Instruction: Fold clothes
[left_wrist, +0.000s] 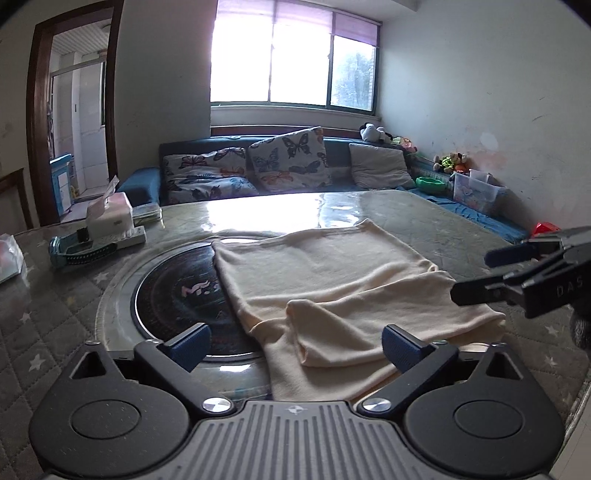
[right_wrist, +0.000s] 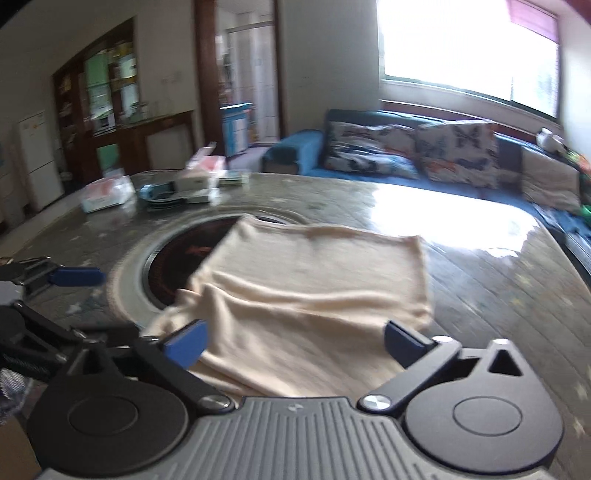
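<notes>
A cream cloth (left_wrist: 332, 291) lies partly folded on the counter (left_wrist: 424, 218), half over a dark round plate (left_wrist: 177, 291). The left claw (left_wrist: 295, 347) is wide open above its near edge and holds nothing. The right claw (right_wrist: 295, 343) is wide open too, with nothing in it.

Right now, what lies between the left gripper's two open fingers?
In the left wrist view, the left gripper is open over the cream garment; a folded flap of it lies between the fingers, ungripped.
</notes>
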